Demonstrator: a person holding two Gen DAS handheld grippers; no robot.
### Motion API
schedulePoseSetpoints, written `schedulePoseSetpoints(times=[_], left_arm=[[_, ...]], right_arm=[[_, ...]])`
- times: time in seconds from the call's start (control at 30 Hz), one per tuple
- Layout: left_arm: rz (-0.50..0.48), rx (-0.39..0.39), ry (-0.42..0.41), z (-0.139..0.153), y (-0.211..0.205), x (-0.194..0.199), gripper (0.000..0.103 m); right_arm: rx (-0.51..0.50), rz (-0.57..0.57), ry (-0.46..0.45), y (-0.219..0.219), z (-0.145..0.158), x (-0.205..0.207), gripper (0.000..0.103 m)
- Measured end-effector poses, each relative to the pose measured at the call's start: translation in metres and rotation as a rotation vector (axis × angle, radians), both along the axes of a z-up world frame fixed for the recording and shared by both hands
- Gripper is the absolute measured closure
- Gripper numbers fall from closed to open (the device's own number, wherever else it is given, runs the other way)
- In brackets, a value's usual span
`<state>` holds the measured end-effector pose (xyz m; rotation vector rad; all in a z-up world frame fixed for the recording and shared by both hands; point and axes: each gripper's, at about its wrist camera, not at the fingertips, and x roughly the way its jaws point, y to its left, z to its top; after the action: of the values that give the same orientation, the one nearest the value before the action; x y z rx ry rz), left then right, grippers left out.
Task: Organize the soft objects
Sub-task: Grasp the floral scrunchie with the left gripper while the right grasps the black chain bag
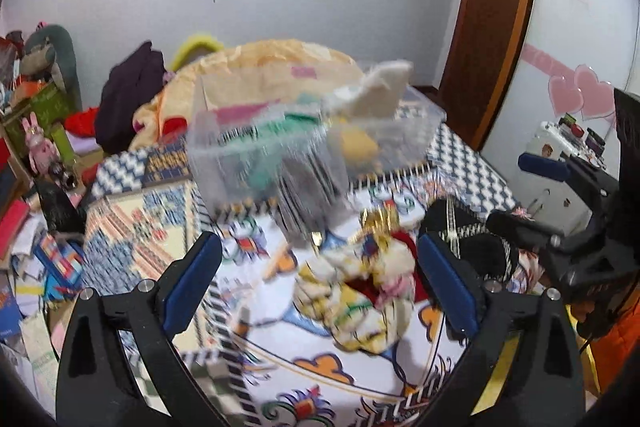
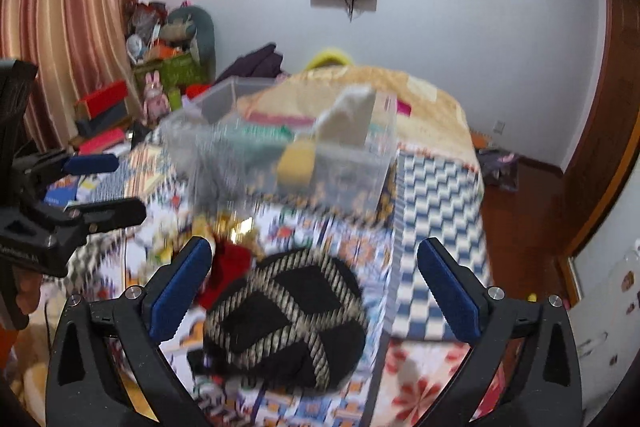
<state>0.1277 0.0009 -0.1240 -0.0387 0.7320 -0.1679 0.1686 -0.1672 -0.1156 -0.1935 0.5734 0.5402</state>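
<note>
While both tools hang over the patterned bedspread (image 1: 280,339), here's how it stands:

Left gripper (image 1: 320,279): spread wide, nothing pinched; the floral cloth bundle (image 1: 360,291) sits low centre of its view, between the blue pads but not clamped.

Right gripper (image 2: 314,281): spread wide too, empty; the black striped knit piece (image 2: 288,315) lies lower centre of its view, between the fingers, just beside the floral bundle.

Clear plastic bin (image 1: 312,147): mid-frame, beyond both items, already holding a cream cloth (image 1: 380,91), something yellow (image 1: 358,145) and something teal (image 1: 264,167).

Handling: both pieces look light, limp and crumpled; I'd judge they'll sag and trail, so pinch a thick fold near the top of each heap, not a loose edge. Nothing fragile, little slip risk.

Hard to make out: heavy motion blur smears the bin and bedspread; what the red scrap (image 2: 230,269) by the knit belongs to, I can't tell. Bin contents are only blobs of colour.
</note>
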Motion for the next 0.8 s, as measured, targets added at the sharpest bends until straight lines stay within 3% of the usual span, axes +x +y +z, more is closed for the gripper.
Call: schedulePoseSetpoints(times=[0.27,0.43,0.67,0.7,0.8], left_arm=[[-0.011,-0.058,0.085,-0.031,-0.008,-0.005,0.004],[-0.028,-0.068,0.121,-0.044,-0.018,-0.001,0.004],[-0.03,-0.079,0.148,-0.058,-0.022,0.009,0.004],[-0.03,-0.082,0.144,-0.058,-0.021,0.009,0.006],[-0.022,-0.072,0.134,-0.057,-0.018,0.007,0.024]], right_arm=[[0.02,-0.005,0.111,-0.012,-0.035,-0.006,0.003],[0.059,-0.013,0.146,-0.019,-0.037,-0.003,0.038],[0.089,-0.007,0.137,-0.026,-0.035,-0.008,0.071],[0.092,-0.006,0.135,-0.026,-0.034,-0.009,0.074],[0.098,-0.005,0.127,-0.027,-0.032,-0.01,0.079]])
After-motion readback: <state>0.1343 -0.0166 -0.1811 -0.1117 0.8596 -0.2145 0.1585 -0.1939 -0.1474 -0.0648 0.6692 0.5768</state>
